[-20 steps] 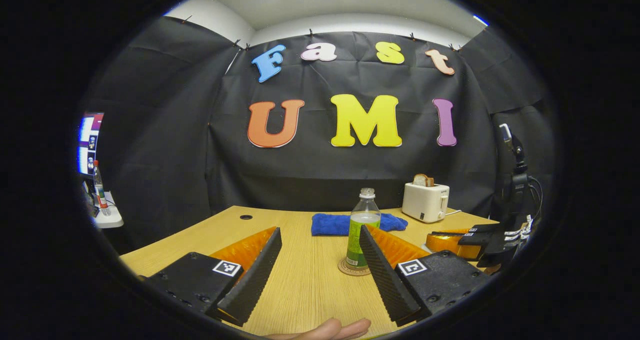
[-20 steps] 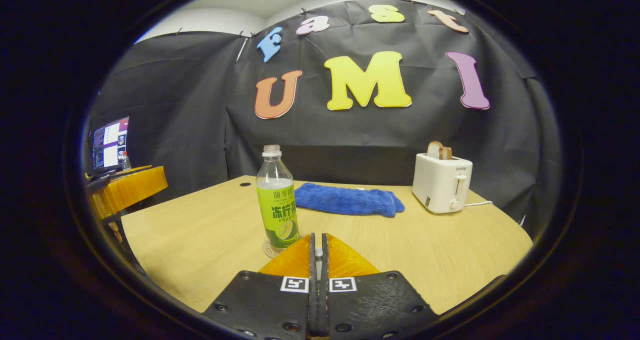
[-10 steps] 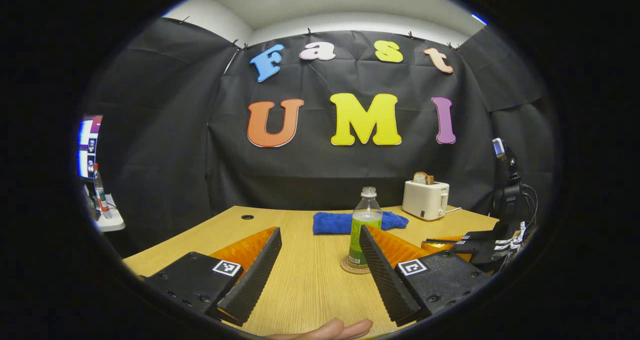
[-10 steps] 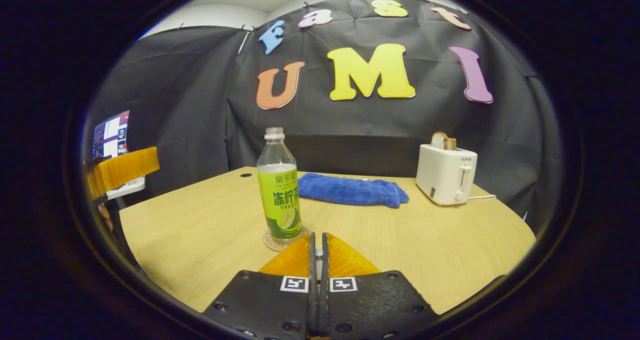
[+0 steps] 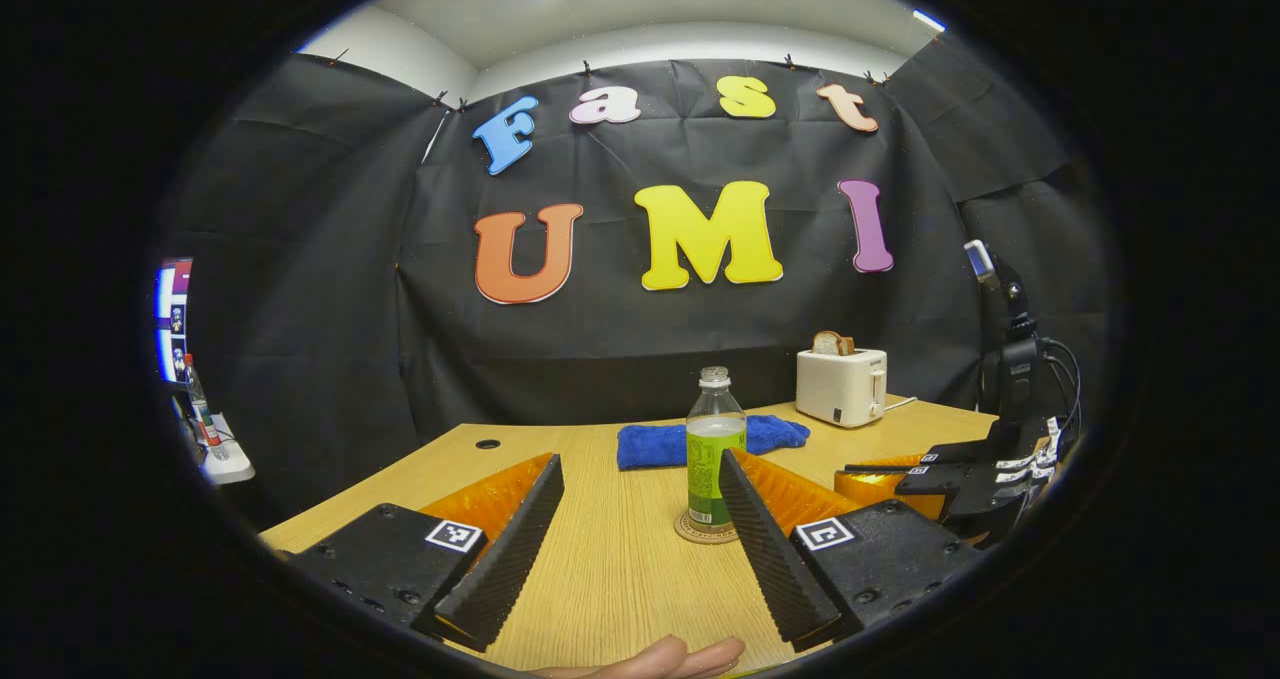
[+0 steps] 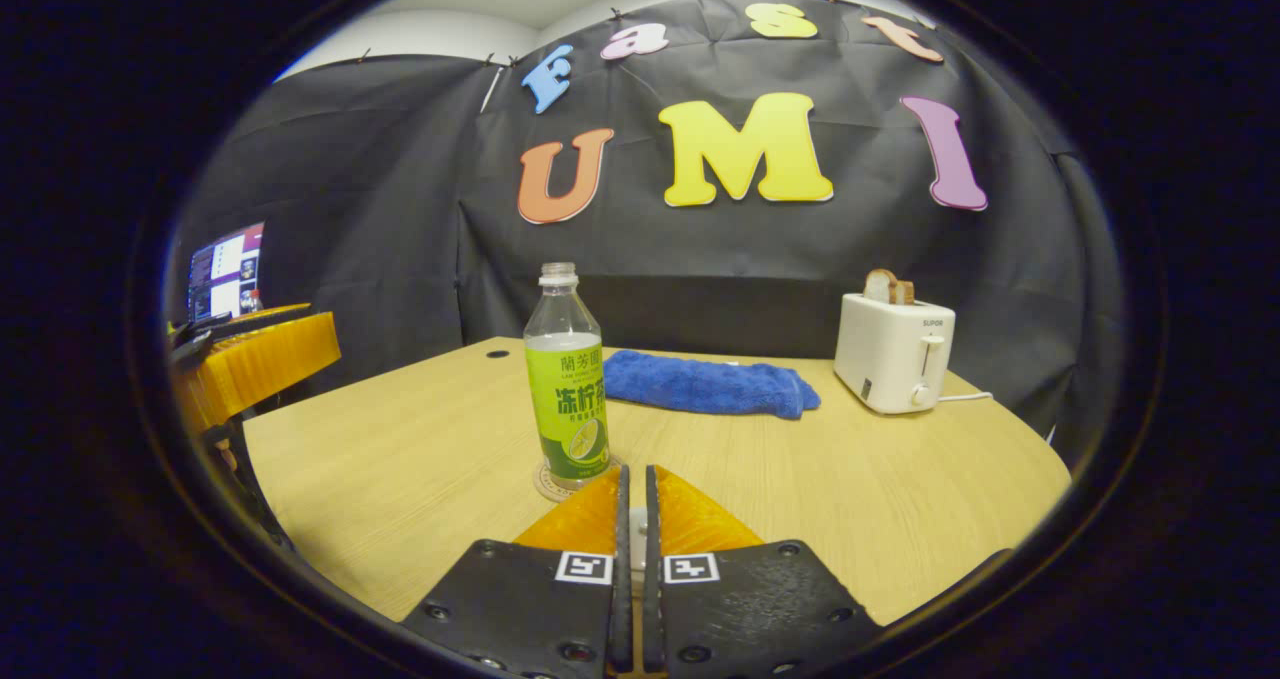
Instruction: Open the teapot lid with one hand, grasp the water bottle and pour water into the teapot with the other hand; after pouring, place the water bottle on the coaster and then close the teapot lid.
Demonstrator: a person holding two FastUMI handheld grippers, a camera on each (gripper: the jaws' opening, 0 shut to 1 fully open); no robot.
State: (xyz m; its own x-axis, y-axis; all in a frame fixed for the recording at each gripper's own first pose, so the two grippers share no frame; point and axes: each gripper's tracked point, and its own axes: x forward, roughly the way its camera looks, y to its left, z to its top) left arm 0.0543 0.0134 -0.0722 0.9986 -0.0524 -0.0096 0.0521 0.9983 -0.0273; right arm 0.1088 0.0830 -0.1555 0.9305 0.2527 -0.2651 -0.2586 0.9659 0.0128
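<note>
- In the left gripper view, a person's fingers (image 5: 660, 659) show at 6 o'clock, nearest the camera, below the gap between the left gripper (image 5: 640, 484)'s own two fingers.
- The left gripper stands wide open over the wooden table (image 5: 620, 579) — bare wood lies between its fingers and nothing is held.
- The right gripper (image 6: 632, 474) has its fingers pressed nearly together with only a thin slit between them; no object shows in that slit.
- One water bottle (image 6: 569, 379) stands upright on one round coaster (image 6: 548, 483), just past the right gripper's tips at about 11 o'clock in the right gripper view.
- In the left gripper view the same bottle (image 5: 715, 449) stands at about 1 o'clock, its lower right side hidden by that gripper's right-hand finger.
- The bottle has no cap; clear liquid reaches up to its shoulder, above the green label.
- One blue towel (image 6: 710, 386) lies flat beyond the bottle, at 12 to 1 o'clock in the right gripper view, apart from it.
- One white toaster (image 6: 893, 352) stands farther back at 2 o'clock — bread sticks up out of its slot, and a cord runs from it along the table.
- At 3 o'clock in the left gripper view the right gripper (image 5: 880, 471) hangs over the table's edge.
- At 9 o'clock in the right gripper view the left gripper (image 6: 250, 359) shows, with a lit screen (image 6: 226, 271) behind it.
- A small shelf at 9 o'clock in the left gripper view holds another bottle (image 5: 198, 409).
</note>
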